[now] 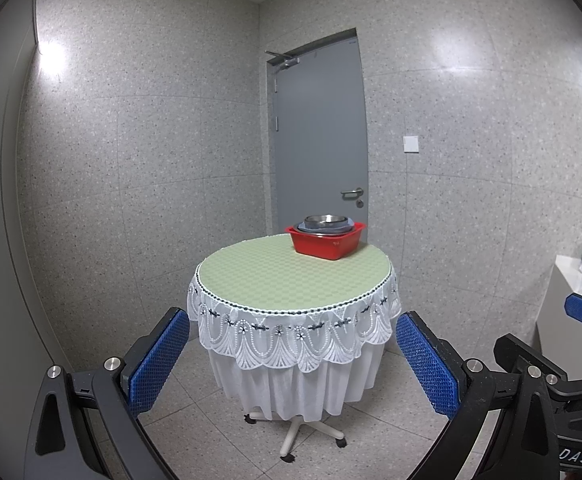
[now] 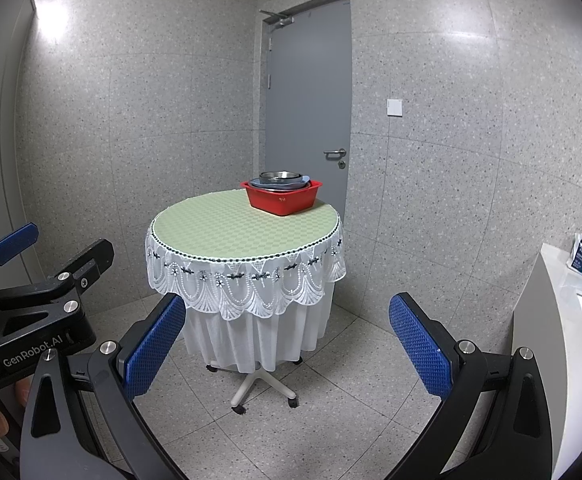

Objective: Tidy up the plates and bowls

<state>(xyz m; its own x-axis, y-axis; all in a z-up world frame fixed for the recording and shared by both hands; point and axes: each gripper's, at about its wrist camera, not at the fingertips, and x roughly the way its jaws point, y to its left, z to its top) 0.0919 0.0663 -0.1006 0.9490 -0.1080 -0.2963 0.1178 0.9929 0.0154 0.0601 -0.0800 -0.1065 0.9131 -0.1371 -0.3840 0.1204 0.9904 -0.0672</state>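
A: Risk? Your left gripper [image 1: 293, 364] and right gripper [image 2: 287, 352] hang well short of the table [image 1: 251, 276], level, both spread wide, empty.

B: Dishes?

A: Stacked in the red tub [image 1: 325, 242] at the far right edge, steel bowl [image 1: 323, 221] on top. Nudge the tub reaching in and it could slide off.
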